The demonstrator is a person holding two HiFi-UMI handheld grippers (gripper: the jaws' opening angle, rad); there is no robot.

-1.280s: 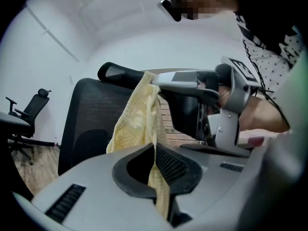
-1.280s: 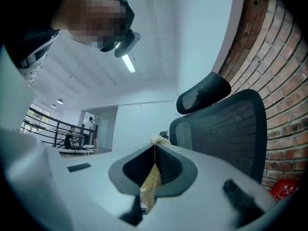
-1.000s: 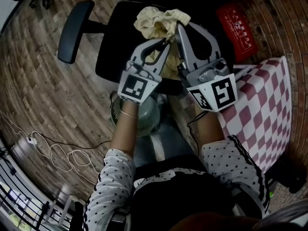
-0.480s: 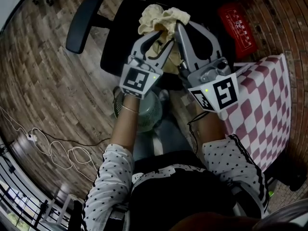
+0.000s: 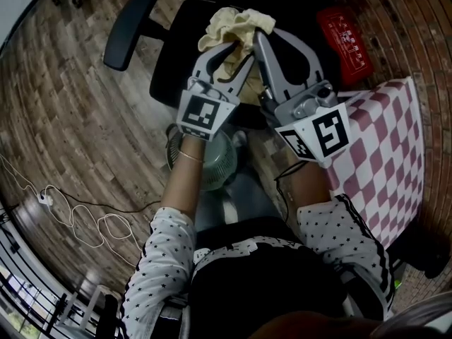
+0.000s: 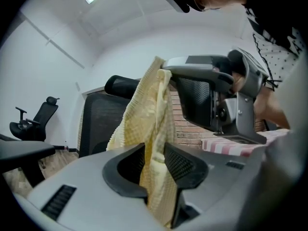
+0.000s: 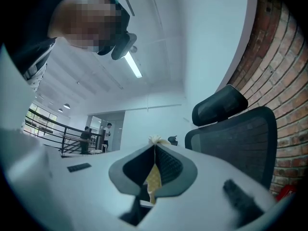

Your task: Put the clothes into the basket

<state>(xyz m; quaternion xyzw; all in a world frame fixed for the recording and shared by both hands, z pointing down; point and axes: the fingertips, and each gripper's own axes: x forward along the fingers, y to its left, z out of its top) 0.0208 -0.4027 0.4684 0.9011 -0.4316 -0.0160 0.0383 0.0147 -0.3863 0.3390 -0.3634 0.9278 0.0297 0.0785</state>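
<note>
Head view: both grippers reached out over a black chair [image 5: 173,62], with a yellow cloth [image 5: 236,27] bunched at their tips.
Cloth: it hung in the air in front of the chair's back, gathered at its top and falling in loose folds.
Right gripper [image 5: 258,35]: its jaws were closed on the cloth's top edge. In the right gripper view a small tuft stood out past the tips and a yellow strip showed between the pads.
Left gripper [image 5: 240,54]: its jaws had just been opening and stood apart. In the left gripper view the cloth dropped straight down through the gap between them, with a clear space on the left side. Whether the cloth touched the right pad could not be told.
Cloth against jaws: its top sat at the right gripper's tips, its lower length passed between the left gripper's jaws and ended below them.
Grippers: the two were just beside each other, tips nearly meeting at the cloth, and the right gripper's tips were above the left's.
Surroundings: a red-and-white checked cover [image 5: 385,147] lay at the person's right, and a white cable [image 5: 92,221] curled on the wooden floor [image 5: 78,140] at the left.
</note>
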